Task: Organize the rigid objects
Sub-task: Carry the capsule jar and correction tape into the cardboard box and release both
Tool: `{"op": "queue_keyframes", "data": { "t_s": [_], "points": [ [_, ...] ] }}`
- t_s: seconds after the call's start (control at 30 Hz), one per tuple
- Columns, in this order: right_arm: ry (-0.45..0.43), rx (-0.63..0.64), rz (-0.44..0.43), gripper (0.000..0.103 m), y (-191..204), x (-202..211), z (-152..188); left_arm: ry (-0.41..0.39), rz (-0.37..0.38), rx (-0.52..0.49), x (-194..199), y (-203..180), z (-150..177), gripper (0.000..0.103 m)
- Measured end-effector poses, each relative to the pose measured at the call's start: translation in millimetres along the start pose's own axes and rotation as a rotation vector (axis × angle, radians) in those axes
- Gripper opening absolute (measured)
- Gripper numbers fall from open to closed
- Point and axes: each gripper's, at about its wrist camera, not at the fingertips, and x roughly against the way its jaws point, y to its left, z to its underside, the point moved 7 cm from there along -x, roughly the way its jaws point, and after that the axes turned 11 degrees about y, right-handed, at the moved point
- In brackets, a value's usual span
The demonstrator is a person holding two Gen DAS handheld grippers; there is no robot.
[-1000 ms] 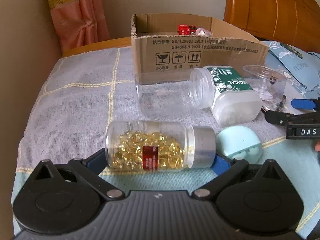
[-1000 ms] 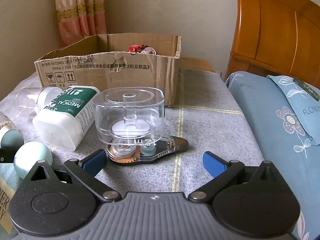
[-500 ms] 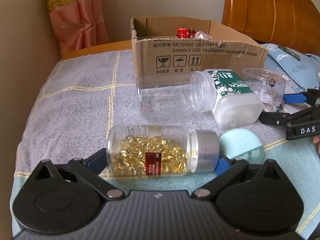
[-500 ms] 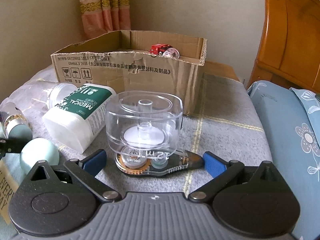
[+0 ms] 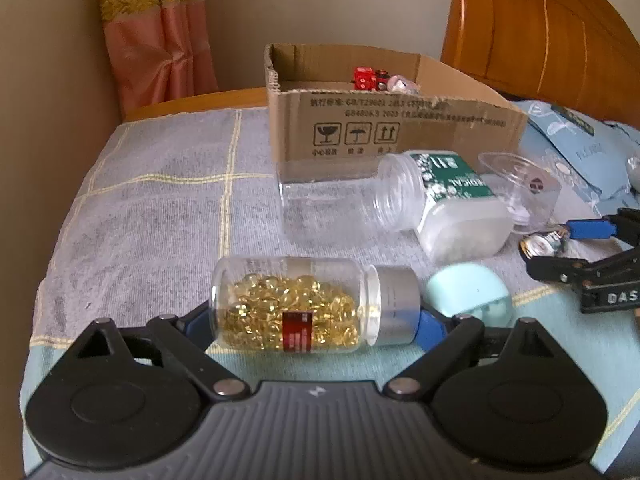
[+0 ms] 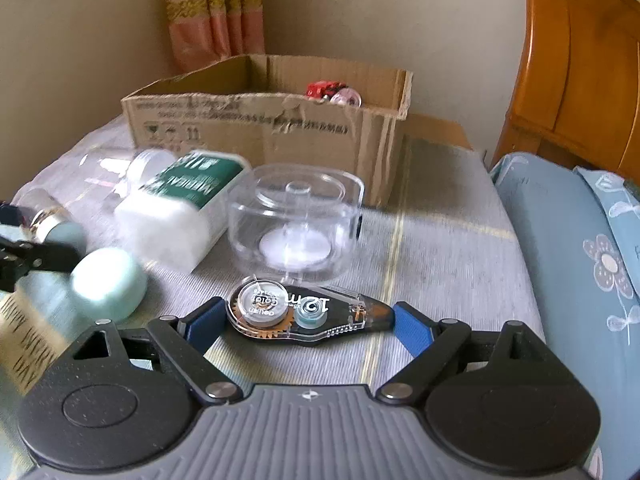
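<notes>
Capsule bottle [image 5: 296,306] lies before medical bottle [image 5: 448,200]; box [image 5: 384,124] behind.

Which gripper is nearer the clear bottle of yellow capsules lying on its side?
Left. The left gripper straddles the clear bottle of yellow capsules, its jaws just closing around it. The right gripper is off to the side, around the correction tape dispenser.

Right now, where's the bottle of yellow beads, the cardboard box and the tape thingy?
Bottle of yellow capsules [image 5: 288,306], left wrist view: on its clear body.
Cardboard box [image 5: 400,128], left wrist view: on its printed front wall.
Correction tape [image 6: 308,314], right wrist view: on its clear casing.
</notes>
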Motion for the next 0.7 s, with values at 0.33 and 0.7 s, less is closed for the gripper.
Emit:
{"op": "queue_keyframes", "data": {
  "t_s": [0.33, 0.7],
  "points": [
    [0.002, 0.001, -0.003, 0.101, 4, 4, 11, -0.007, -0.035, -0.007, -1, -1, 1, 0.095],
    [0.011, 0.044, -0.012, 0.092, 6, 3, 4, -0.022, -0.019, 0.019, 2, 1, -4, 0.093]
  ]
}}
